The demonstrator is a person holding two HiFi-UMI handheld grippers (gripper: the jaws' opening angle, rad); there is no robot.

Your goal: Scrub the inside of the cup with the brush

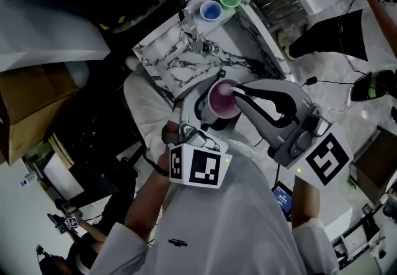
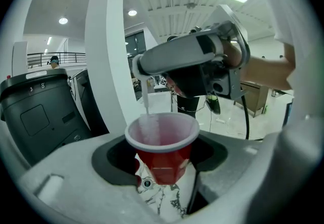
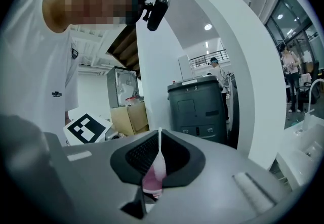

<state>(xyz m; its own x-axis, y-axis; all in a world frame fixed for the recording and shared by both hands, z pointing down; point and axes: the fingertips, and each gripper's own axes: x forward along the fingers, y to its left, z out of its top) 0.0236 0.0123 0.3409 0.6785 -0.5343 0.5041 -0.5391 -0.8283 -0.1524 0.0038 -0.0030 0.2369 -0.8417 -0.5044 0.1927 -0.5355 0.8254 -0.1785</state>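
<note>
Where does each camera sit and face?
Head view: on the person's head, looking down at the counter; arms, left hand-held gripper and right hand-held gripper show.
Left gripper view: rides the left one, looking along its jaws at the cup they clamp; a hand shows.
Right gripper view: rides the right one, looking along jaws shut on the brush; white shirt shows.
Head and left views share the cup.

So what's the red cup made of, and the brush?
The red cup looks like thin, smooth plastic, going by its slightly shiny walls and rolled white rim. The brush seems to be pale, see-through plastic with a slim stem. Its bristles are too blurry to tell.
</note>
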